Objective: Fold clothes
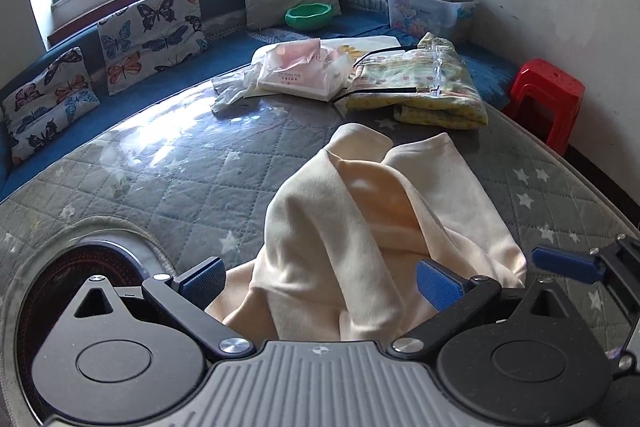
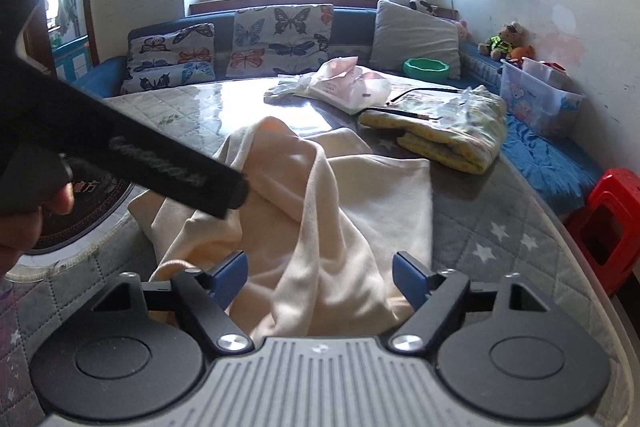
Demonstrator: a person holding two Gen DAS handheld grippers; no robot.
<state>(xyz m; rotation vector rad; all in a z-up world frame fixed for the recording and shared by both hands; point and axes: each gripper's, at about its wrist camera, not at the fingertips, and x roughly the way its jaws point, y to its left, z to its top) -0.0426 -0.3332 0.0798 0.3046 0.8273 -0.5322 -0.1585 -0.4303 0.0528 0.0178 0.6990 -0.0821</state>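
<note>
While the cream garment lies bunched and unfolded on the desk, both the left hand-held gripper and right hand-held gripper gape released; folding has barely begun.

The garment lies bunched on the desk, between and ahead of the left tongs. Beyond it sits a folded blanket; left of that, a packet. A stool stands far right.
</note>
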